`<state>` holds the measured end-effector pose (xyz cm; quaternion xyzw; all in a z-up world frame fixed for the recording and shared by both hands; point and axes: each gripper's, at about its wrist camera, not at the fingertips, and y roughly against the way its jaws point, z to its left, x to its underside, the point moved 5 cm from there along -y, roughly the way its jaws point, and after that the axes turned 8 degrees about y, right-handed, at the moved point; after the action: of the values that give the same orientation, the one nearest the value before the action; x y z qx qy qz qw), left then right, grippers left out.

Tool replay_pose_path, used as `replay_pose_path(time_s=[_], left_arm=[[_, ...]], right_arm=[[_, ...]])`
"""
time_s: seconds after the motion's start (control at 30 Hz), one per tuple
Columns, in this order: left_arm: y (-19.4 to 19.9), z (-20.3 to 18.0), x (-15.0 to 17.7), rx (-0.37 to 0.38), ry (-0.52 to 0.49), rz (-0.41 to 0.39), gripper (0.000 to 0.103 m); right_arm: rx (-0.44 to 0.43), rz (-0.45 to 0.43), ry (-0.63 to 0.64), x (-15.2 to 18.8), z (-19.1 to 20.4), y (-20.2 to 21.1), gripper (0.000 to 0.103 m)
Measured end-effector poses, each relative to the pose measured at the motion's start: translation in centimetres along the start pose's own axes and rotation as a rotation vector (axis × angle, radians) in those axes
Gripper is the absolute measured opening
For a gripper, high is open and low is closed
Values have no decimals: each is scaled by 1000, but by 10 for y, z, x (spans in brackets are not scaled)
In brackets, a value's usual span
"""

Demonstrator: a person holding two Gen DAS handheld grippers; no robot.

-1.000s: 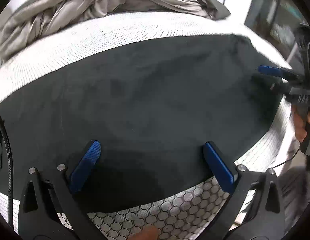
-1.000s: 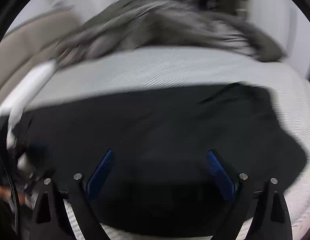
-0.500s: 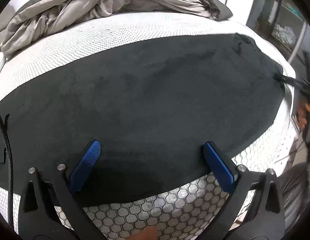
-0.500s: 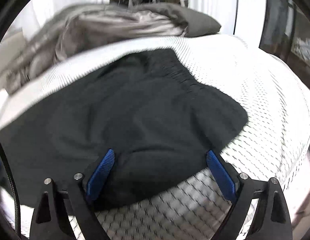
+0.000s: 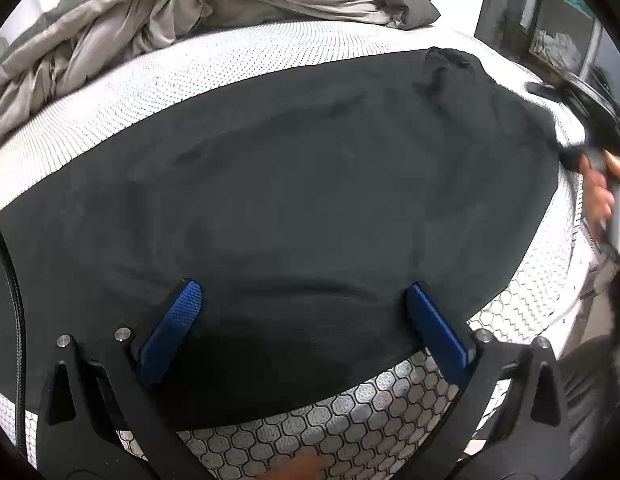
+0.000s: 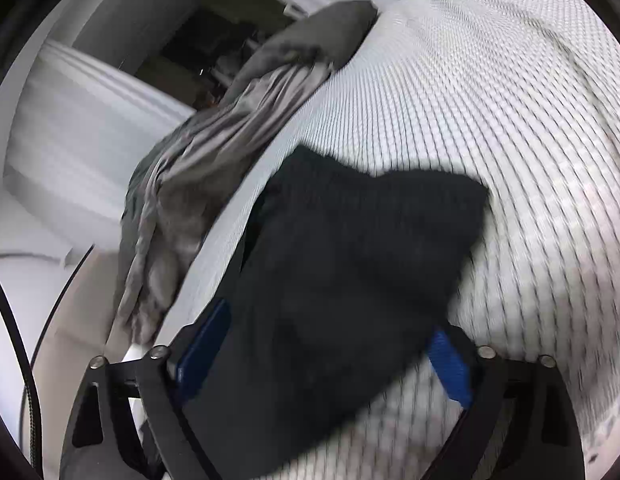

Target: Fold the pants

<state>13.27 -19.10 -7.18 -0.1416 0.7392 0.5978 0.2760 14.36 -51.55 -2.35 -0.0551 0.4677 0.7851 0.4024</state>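
Black pants [image 5: 302,200] lie spread flat across a white honeycomb-patterned mattress [image 5: 349,432]. My left gripper [image 5: 302,328] is open, its blue pads wide apart just above the near edge of the pants, holding nothing. My right gripper [image 6: 321,352] is open and tilted, with the end of the pants [image 6: 349,264] lying between its blue pads. In the left wrist view the right gripper [image 5: 581,120] shows blurred at the far right end of the pants, held by a hand.
A crumpled grey duvet [image 5: 170,28] is heaped along the far side of the mattress; it also shows in the right wrist view [image 6: 214,168]. White walls and a dark doorway [image 6: 214,40] lie beyond. The mattress edge [image 5: 549,312] drops off at the right.
My right gripper has swung around the right end of the pants and rolled sideways, so its view now looks along the pants end. My left gripper has barely moved.
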Motion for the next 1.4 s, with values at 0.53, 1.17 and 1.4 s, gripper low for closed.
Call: replay_pose_path(time_s=[0.53, 1.17, 1.4], left_arm=[[40, 77, 8, 7, 134, -21, 102], [82, 190, 2, 44, 443, -105, 102], [48, 118, -47, 97, 323, -99, 102]], right_arm=[[45, -78, 398, 13, 147, -16, 14], [-177, 211, 763, 121, 235, -15, 81], [-54, 294, 784, 137, 218, -50, 81]])
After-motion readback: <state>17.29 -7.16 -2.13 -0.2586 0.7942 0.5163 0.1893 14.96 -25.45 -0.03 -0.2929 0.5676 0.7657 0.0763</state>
